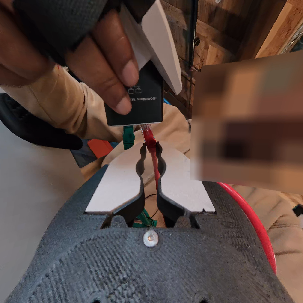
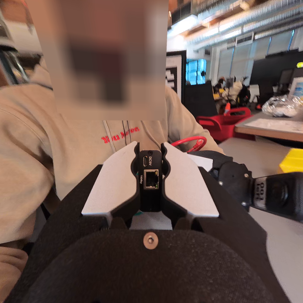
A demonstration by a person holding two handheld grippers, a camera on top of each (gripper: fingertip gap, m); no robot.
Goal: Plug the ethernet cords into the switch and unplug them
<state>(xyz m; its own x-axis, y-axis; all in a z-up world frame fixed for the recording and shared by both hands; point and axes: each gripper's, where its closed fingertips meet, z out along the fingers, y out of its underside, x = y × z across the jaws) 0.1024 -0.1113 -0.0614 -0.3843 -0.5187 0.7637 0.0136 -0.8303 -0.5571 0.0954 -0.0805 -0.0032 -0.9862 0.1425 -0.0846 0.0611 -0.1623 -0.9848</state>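
A small black switch (image 1: pixel 136 105) hangs in the air. My right gripper (image 2: pixel 150 146) is shut on the switch (image 2: pixel 150 180), and a hand's fingers (image 1: pixel 114 78) rest on its face. A green ethernet plug (image 1: pixel 128 136) sits in the switch's left port. My left gripper (image 1: pixel 150 145) is shut on the red ethernet cord (image 1: pixel 155 165) just behind its red plug (image 1: pixel 147 132). The plug's clear tip is partly in the right port and slightly tilted. In the right wrist view the switch's other end shows an empty ethernet port (image 2: pixel 151 179). The red cord loops behind it (image 2: pixel 188 141).
A person in a beige hoodie (image 2: pixel 73 147) sits close behind the switch. The left gripper's body (image 2: pixel 237 182) shows at the right over a grey table (image 2: pixel 278 237). A yellow box (image 2: pixel 291 162) and a red basket (image 2: pixel 226 121) stand beyond it. My hands' fingertips stand some 7 cm from each other.
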